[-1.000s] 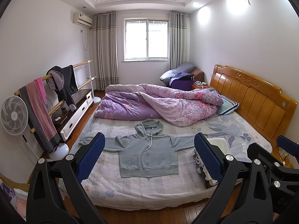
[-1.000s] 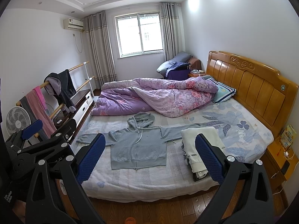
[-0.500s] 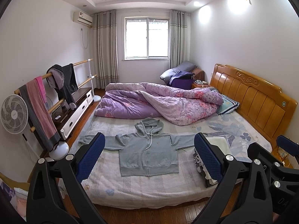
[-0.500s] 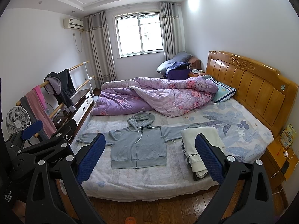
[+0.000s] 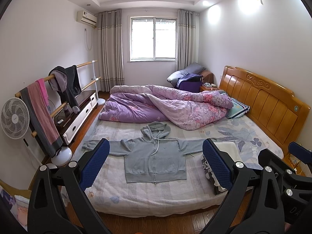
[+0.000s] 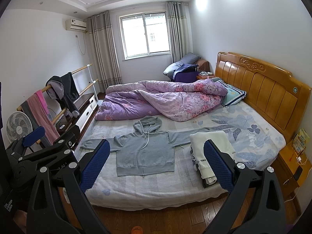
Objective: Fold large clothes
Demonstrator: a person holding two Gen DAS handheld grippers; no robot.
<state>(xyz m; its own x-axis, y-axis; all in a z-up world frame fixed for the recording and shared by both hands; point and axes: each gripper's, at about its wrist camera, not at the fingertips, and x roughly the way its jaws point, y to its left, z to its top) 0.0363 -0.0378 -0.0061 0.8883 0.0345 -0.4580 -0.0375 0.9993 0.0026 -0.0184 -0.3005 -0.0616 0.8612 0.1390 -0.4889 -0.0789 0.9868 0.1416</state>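
Note:
A grey zip hoodie [image 5: 154, 159] lies flat and face up on the bed, sleeves spread to both sides, hood toward the quilt; it also shows in the right wrist view [image 6: 145, 154]. My left gripper [image 5: 156, 162] is open and empty, held above the floor short of the bed's near edge. My right gripper [image 6: 157, 162] is also open and empty, level with it. Each gripper shows at the edge of the other's view. Both are well apart from the hoodie.
A stack of folded clothes [image 6: 210, 152] lies on the bed right of the hoodie. A purple quilt [image 5: 165, 105] is bunched at the far side. A wooden headboard [image 5: 267, 101] stands right. A clothes rail [image 5: 58, 89], fan [image 5: 14, 118] and low cabinet [image 5: 80, 115] stand left.
Both views have shifted very slightly; the hoodie sits a touch higher in the left wrist view. Nothing on the bed has moved and both grippers stay open.

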